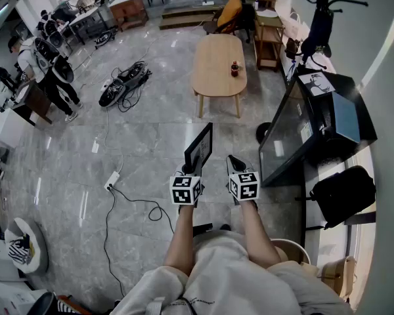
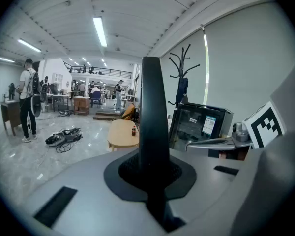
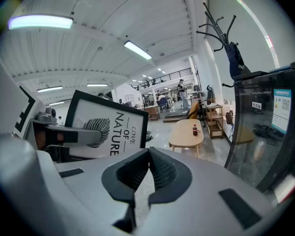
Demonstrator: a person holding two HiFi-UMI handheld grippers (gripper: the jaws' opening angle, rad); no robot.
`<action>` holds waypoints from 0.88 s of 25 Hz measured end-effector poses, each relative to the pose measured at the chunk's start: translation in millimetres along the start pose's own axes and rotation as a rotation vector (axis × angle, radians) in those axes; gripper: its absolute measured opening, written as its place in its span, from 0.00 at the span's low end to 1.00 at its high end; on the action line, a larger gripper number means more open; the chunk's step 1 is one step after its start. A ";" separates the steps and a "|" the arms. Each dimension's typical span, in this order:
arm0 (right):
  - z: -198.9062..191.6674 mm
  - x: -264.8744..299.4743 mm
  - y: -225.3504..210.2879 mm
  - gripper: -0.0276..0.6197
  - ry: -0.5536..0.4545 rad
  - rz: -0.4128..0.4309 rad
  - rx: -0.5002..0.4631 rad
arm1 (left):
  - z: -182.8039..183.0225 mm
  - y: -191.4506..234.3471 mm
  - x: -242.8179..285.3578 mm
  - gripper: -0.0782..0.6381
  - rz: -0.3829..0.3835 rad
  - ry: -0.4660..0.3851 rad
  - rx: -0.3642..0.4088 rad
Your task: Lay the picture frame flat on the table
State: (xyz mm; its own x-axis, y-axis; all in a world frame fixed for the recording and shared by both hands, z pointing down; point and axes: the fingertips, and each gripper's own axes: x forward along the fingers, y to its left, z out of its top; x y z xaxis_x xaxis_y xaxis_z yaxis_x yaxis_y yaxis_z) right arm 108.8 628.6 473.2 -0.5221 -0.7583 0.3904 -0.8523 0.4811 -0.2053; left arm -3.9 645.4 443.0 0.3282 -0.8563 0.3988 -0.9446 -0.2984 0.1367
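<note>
A black picture frame (image 1: 199, 147) stands upright in the air, gripped at its lower edge by my left gripper (image 1: 189, 174). In the left gripper view the picture frame (image 2: 153, 127) shows edge-on, clamped between the dark pads. Seen from the right gripper view, the picture frame (image 3: 106, 125) holds a white print with a feather and lettering. My right gripper (image 1: 237, 170) hangs beside it, shut with nothing in it; its pads (image 3: 160, 170) touch at the tips. The oval wooden table (image 1: 218, 64) stands well ahead on the marble floor, with a small bottle (image 1: 234, 68) on it.
A dark glass-fronted cabinet (image 1: 295, 126) stands close on the right, with a coat rack (image 1: 322, 12) behind it. Cables and a power strip (image 1: 111, 180) lie on the floor at left, gear (image 1: 123, 84) further on. A person (image 1: 49, 71) stands far left by desks.
</note>
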 end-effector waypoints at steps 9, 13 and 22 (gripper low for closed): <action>-15.4 7.0 -5.1 0.09 0.020 -0.003 0.043 | 8.2 8.9 0.0 0.15 0.021 -0.013 -0.010; -8.8 22.4 -13.9 0.10 -0.007 0.010 0.140 | 11.5 21.3 13.4 0.15 0.031 -0.018 -0.025; 39.4 76.0 -49.0 0.10 -0.024 0.019 0.116 | 61.2 50.7 88.1 0.15 0.004 -0.067 -0.052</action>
State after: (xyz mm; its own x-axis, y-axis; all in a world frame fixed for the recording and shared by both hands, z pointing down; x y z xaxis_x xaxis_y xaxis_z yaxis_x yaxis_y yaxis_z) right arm 109.6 530.0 477.6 -0.5377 -0.7606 0.3639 -0.8395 0.4424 -0.3156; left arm -22.8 529.1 429.6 0.3221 -0.8841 0.3385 -0.9442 -0.2740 0.1828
